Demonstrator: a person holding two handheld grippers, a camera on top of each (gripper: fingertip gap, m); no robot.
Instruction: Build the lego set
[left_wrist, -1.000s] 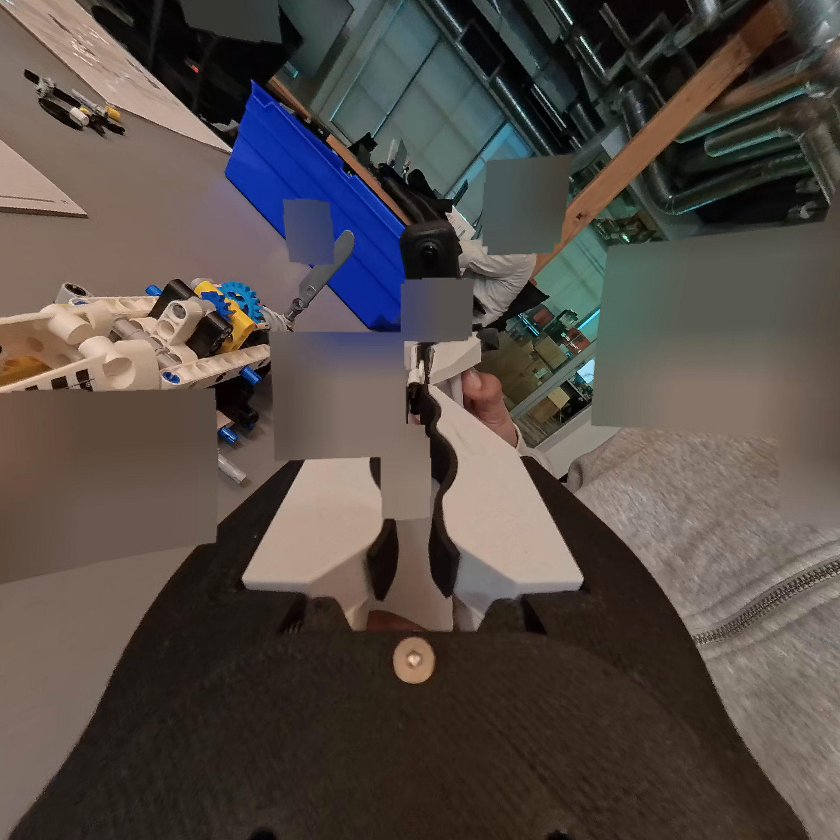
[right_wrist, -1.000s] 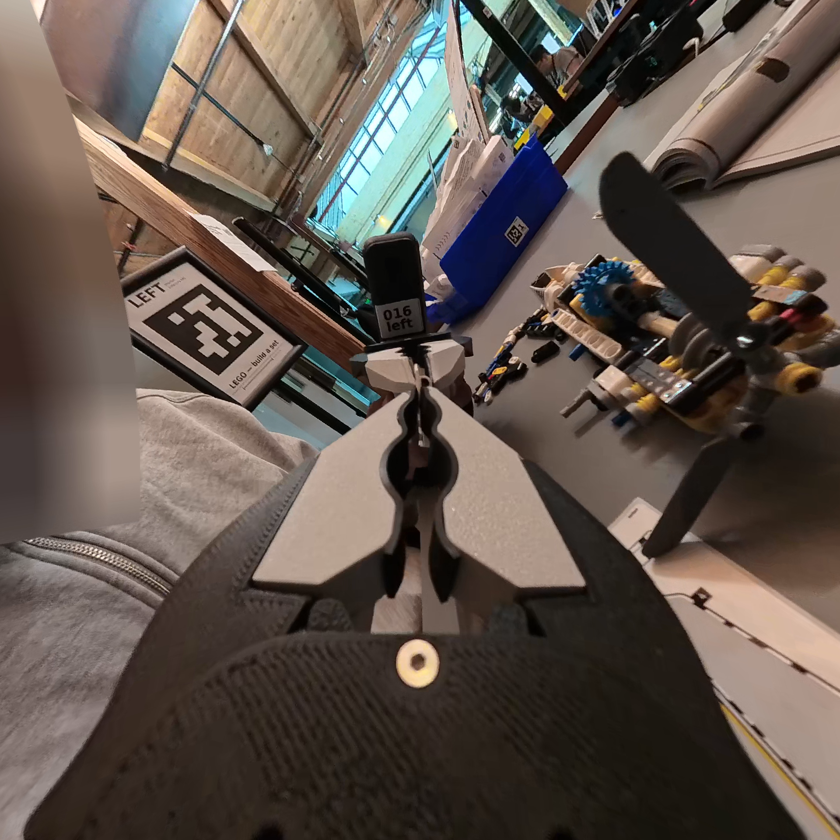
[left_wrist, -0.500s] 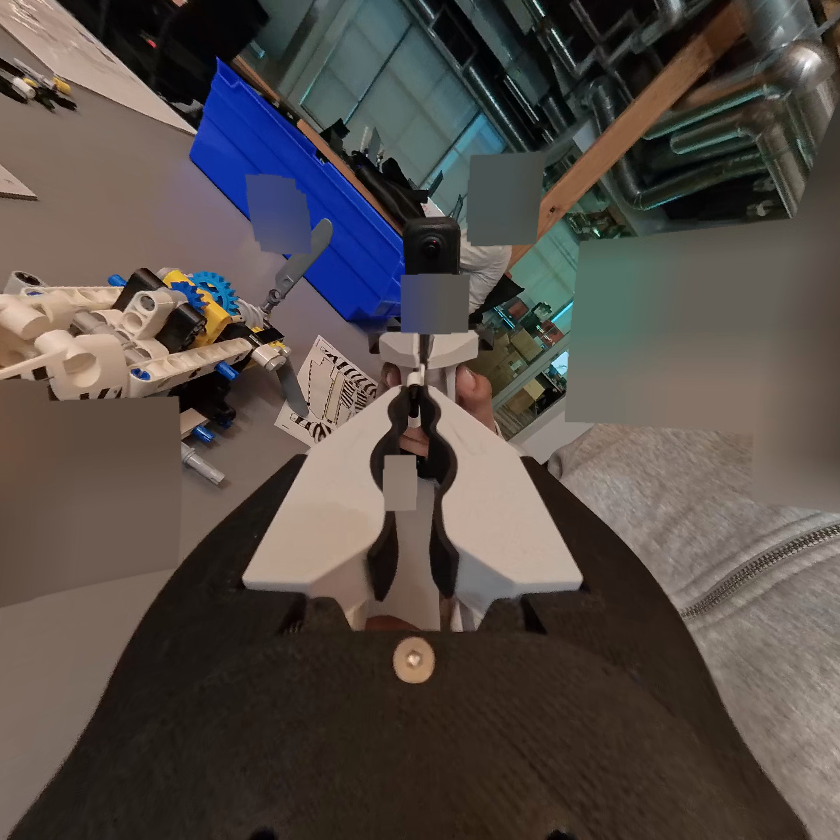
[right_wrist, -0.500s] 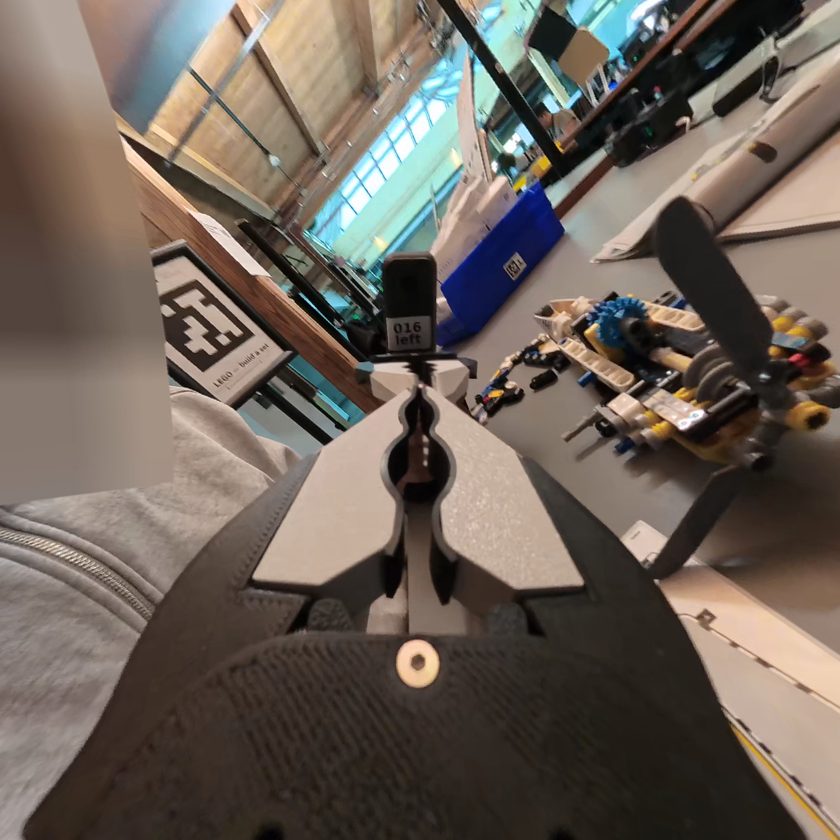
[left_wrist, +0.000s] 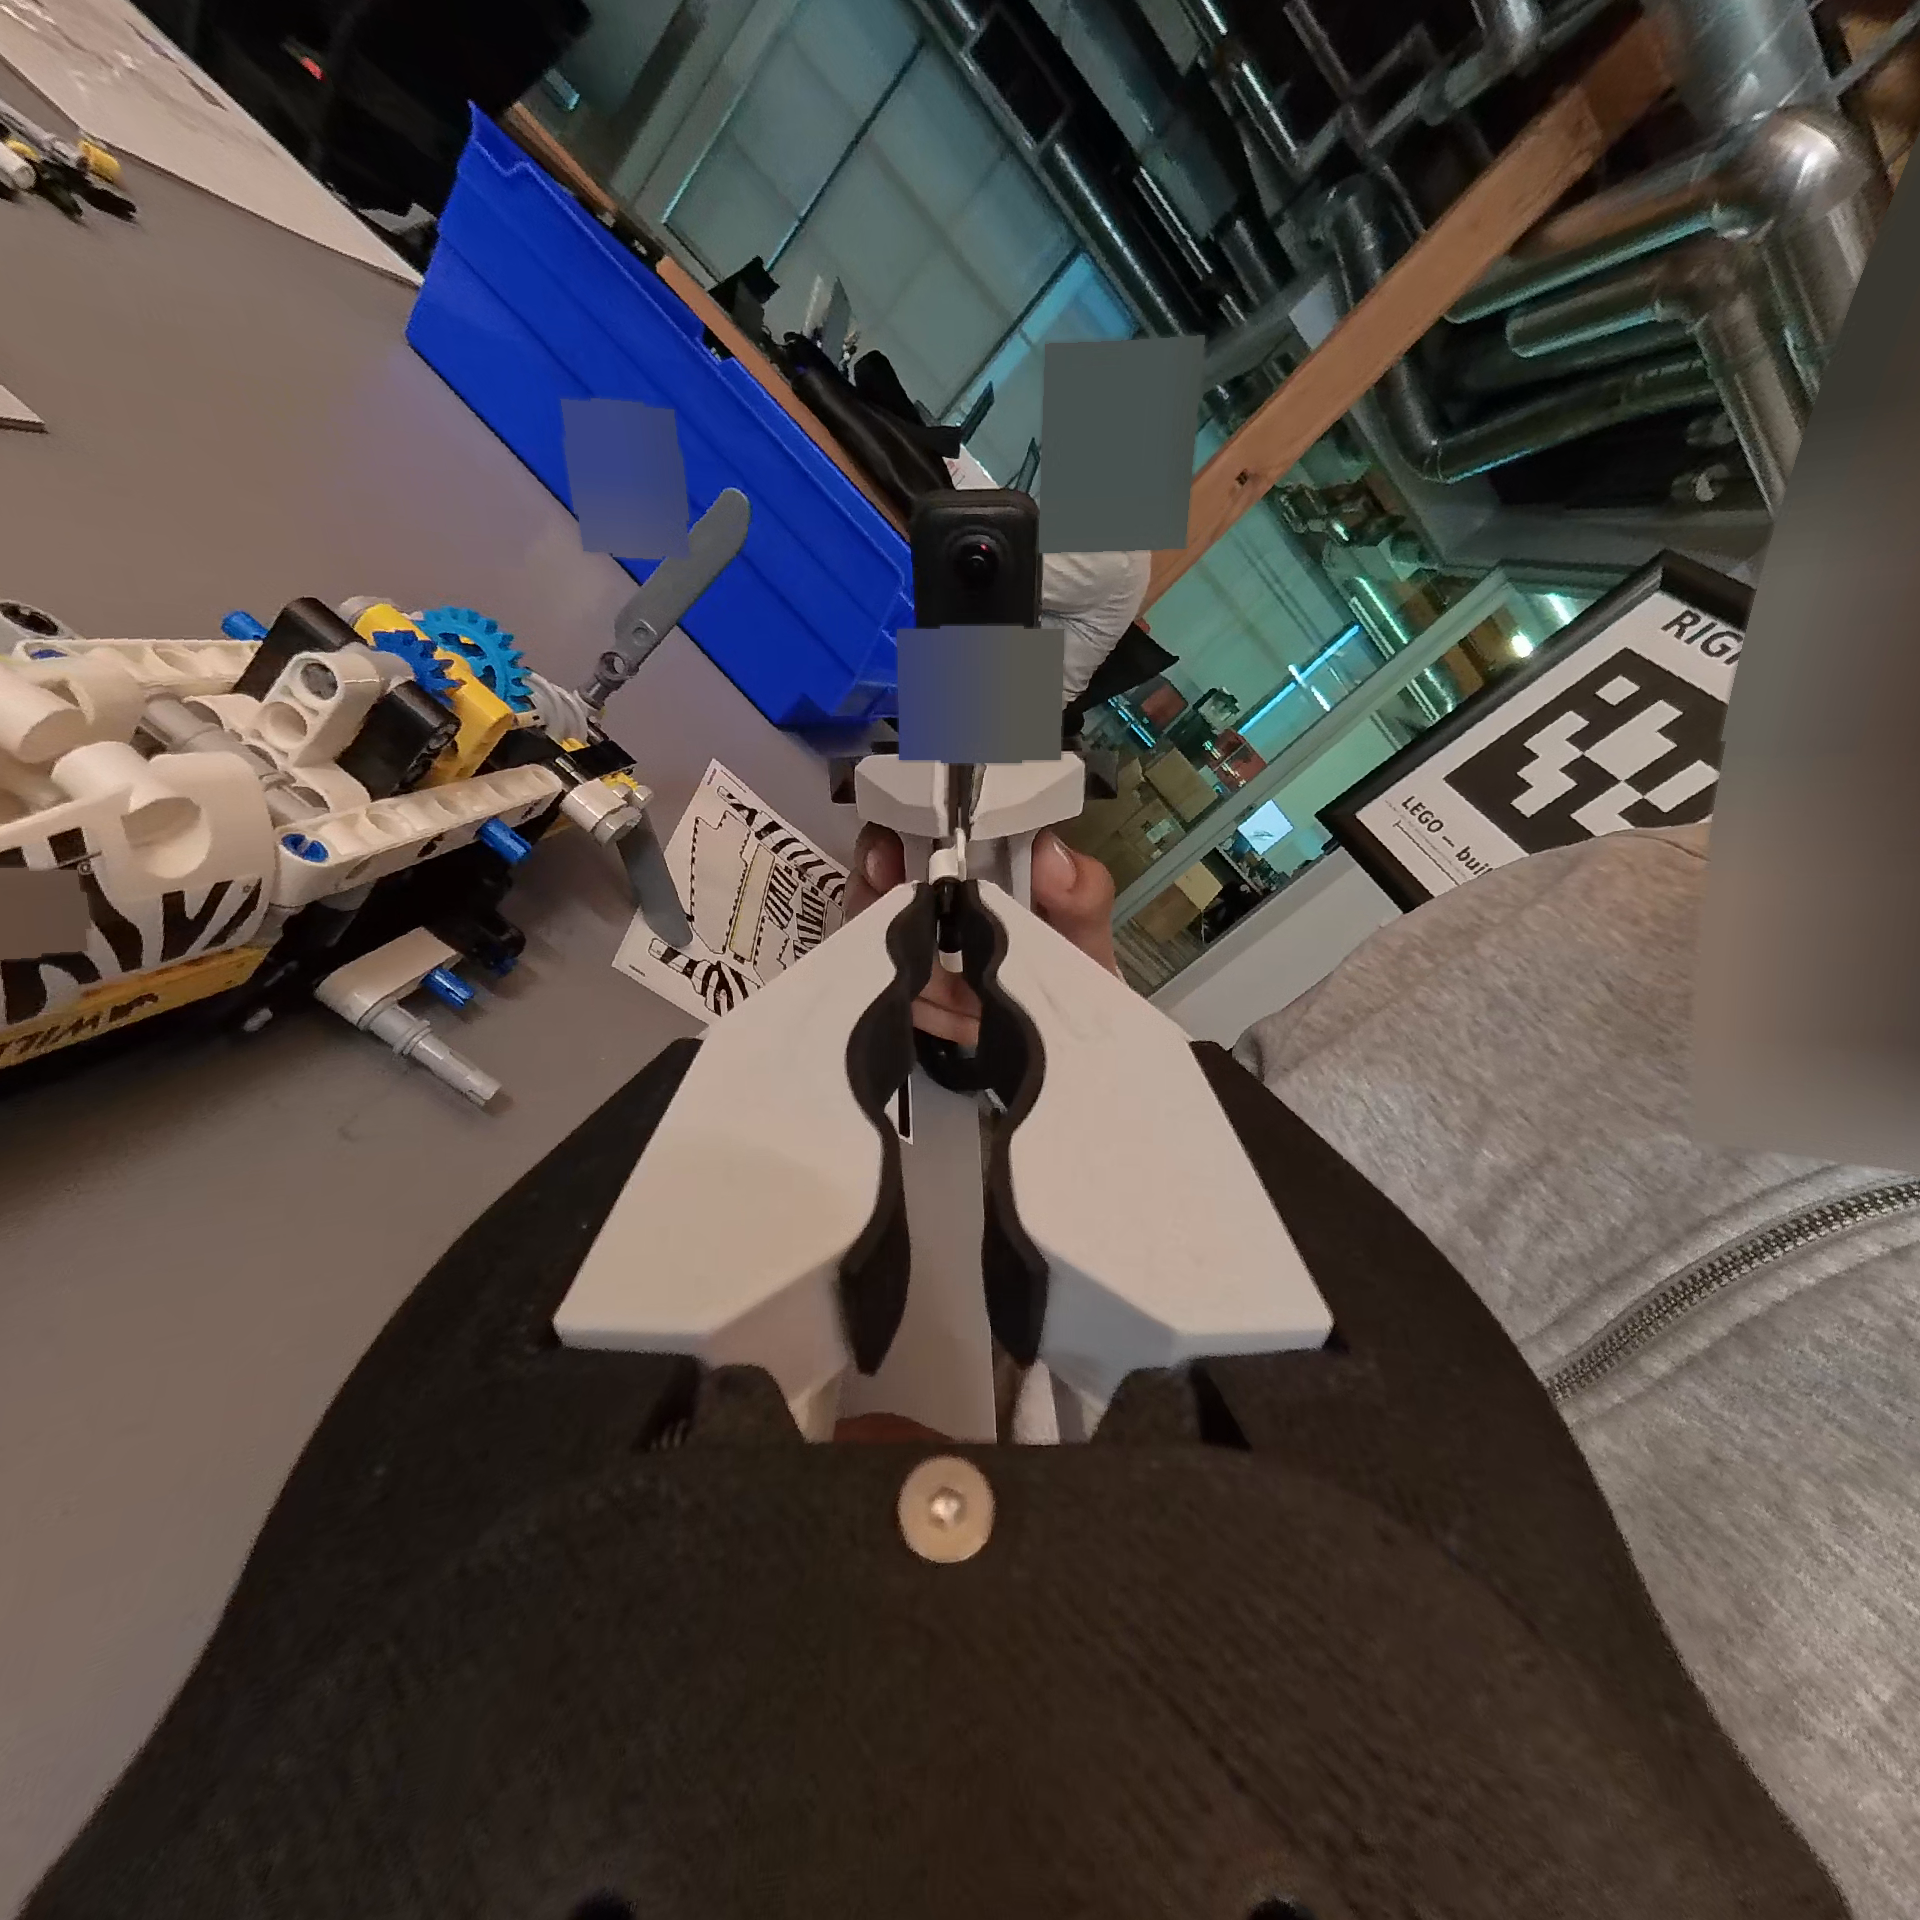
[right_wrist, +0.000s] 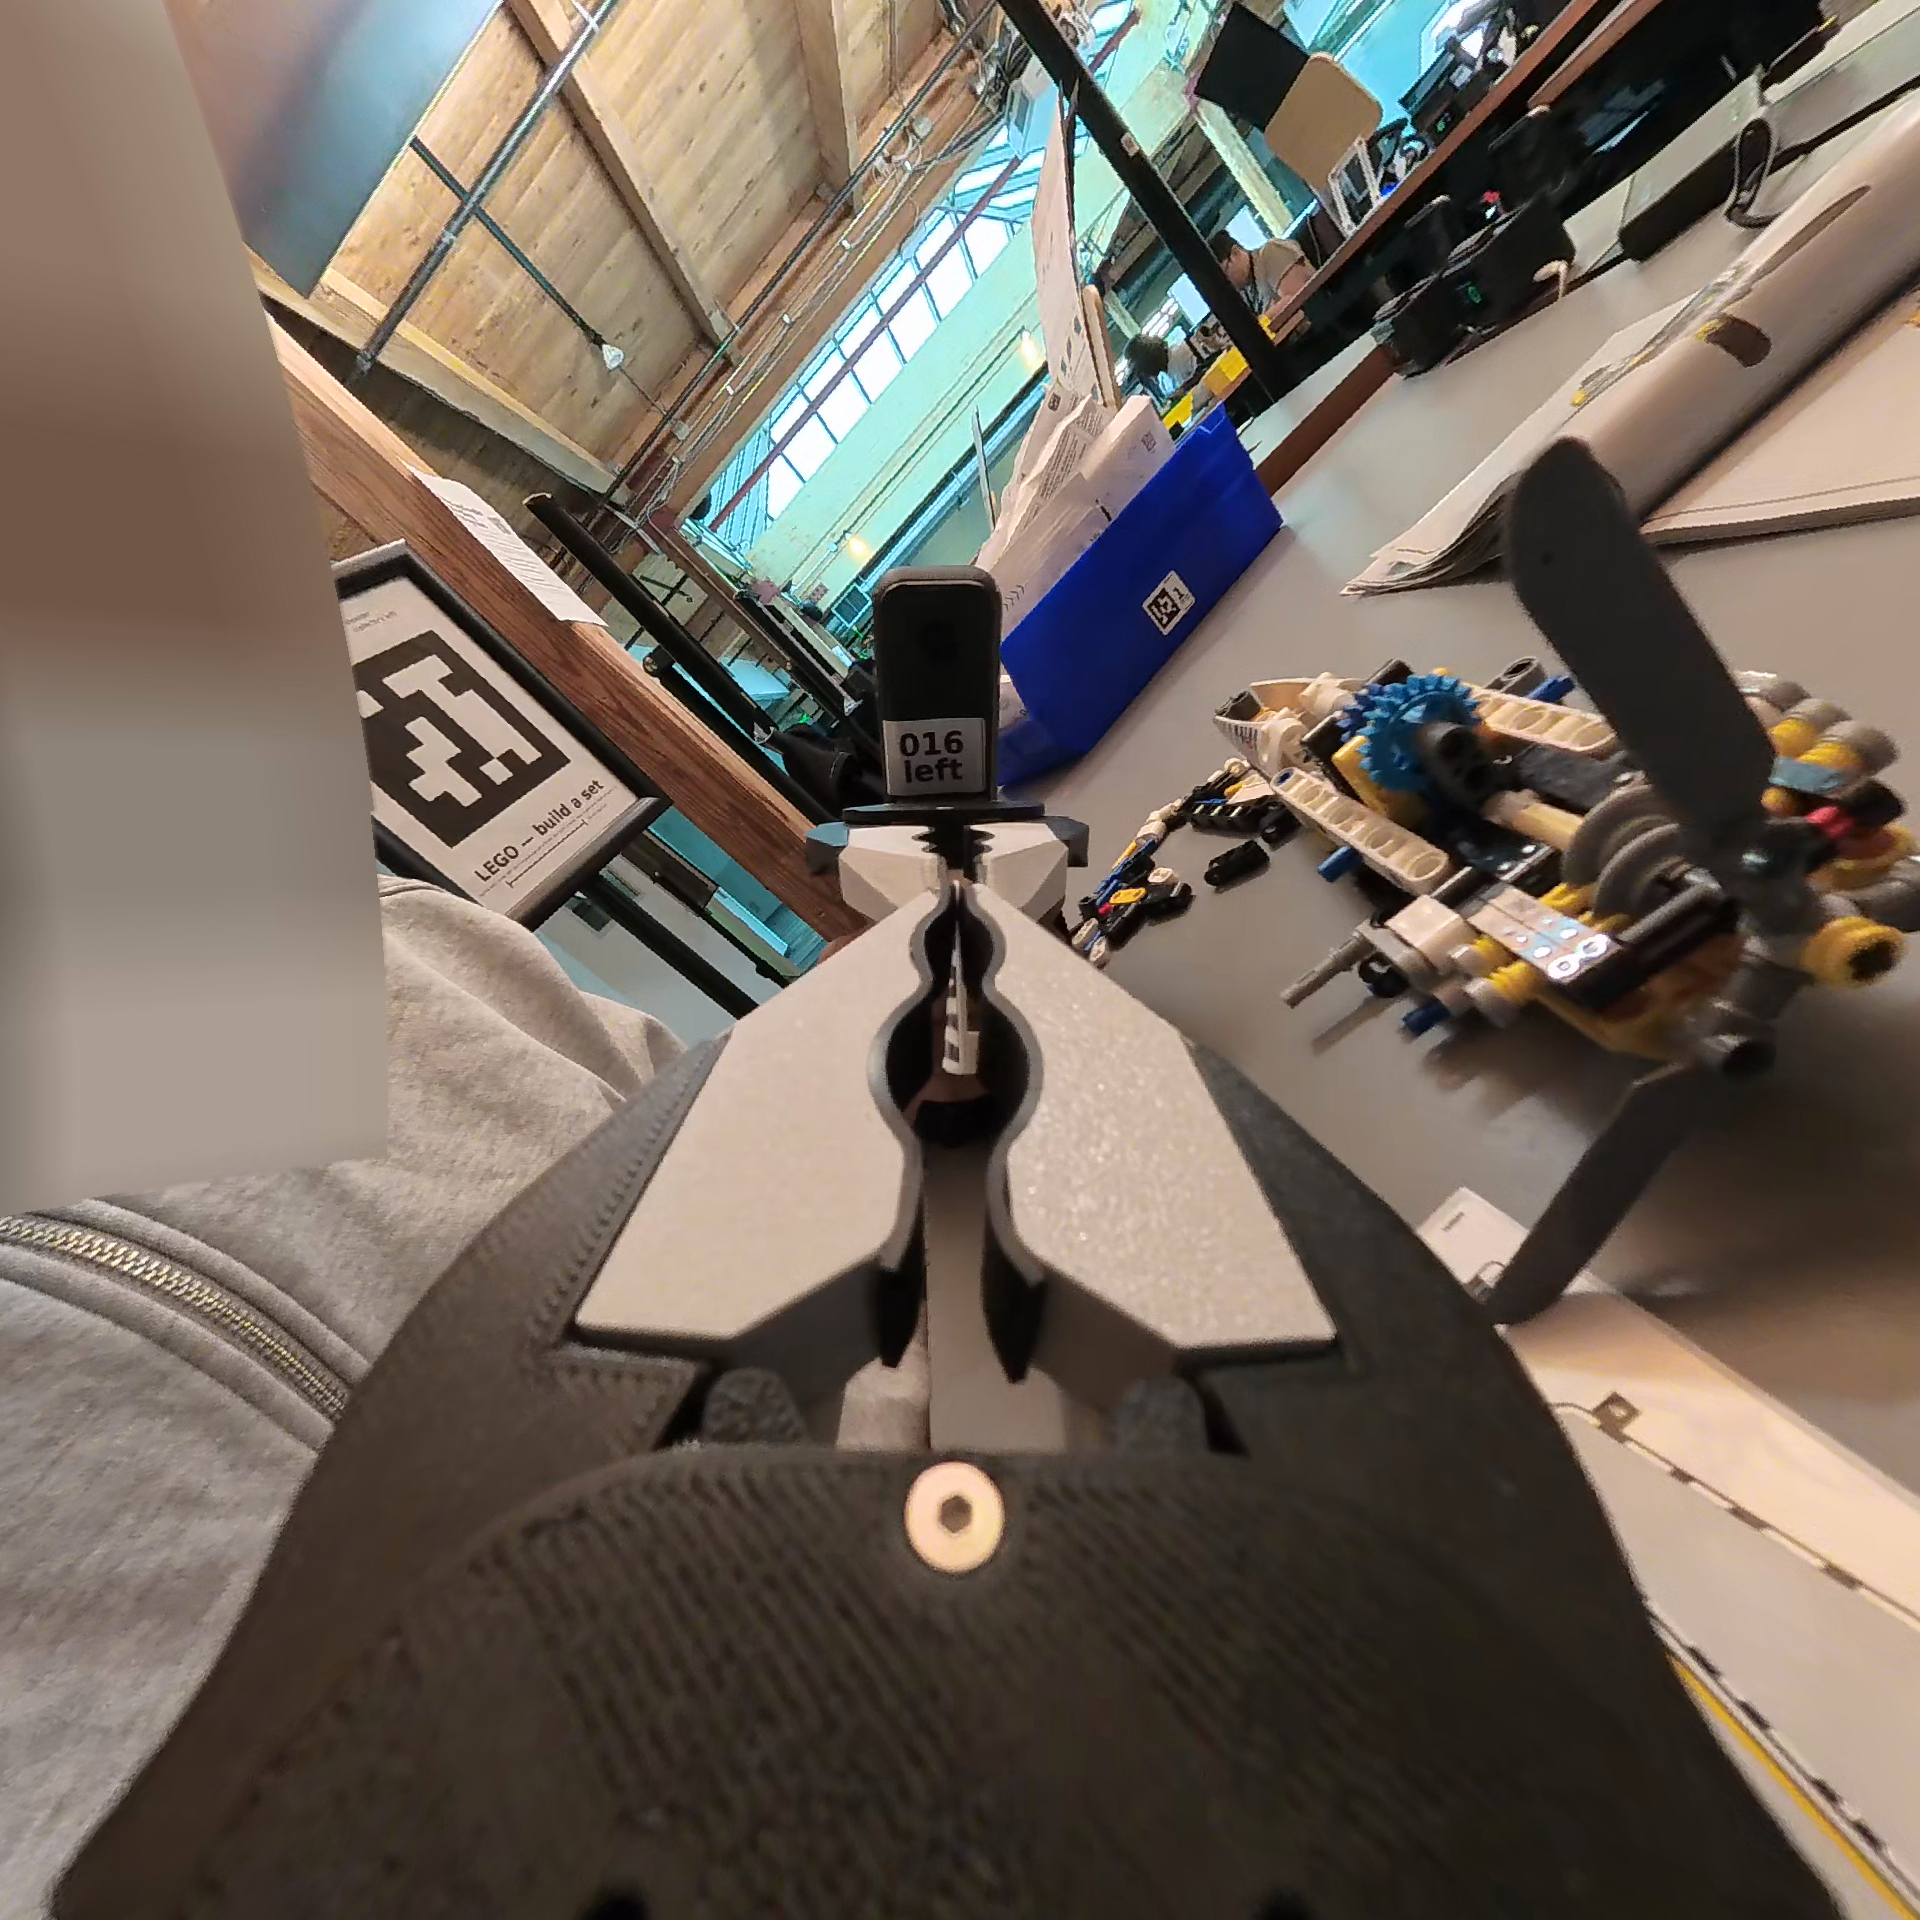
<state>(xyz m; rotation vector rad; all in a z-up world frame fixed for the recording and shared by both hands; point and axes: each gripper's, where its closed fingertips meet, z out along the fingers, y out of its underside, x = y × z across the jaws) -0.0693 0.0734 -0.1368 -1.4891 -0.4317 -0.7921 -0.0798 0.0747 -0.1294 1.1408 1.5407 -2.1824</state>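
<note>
The two tools face each other tip to tip above the desk's (left_wrist: 208, 1195) near edge, in front of a person's grey zipped top (left_wrist: 1662, 1299). The left hand-held gripper (left_wrist: 951, 914) has its white fingers (left_wrist: 758, 1143) drawn together at the tips, where a small white lego piece (left_wrist: 948, 883) sits pinched between them. The right hand-held gripper (right_wrist: 958, 904) meets it head-on, its grey fingers (right_wrist: 1132, 1132) likewise closed at the tips on a slim white part (right_wrist: 961, 1029) that shows through the round gap behind them; whether both tools grip one and the same piece cannot be told. A hand (left_wrist: 1070, 883) wraps the far tool in the left wrist view. The half-built lego model (left_wrist: 260, 790), white, yellow and black with a blue gear (left_wrist: 473, 660) and grey propeller blades (right_wrist: 1631, 675), lies on the desk to the left of the left hand-held gripper and to the right of the right one, well apart from both. A sticker sheet (left_wrist: 748, 904) lies between the model and the left tool. A blue bin (left_wrist: 644, 436) stands beyond the model, and loose small parts (right_wrist: 1174, 862) lie just beyond the right tool's tips.
</note>
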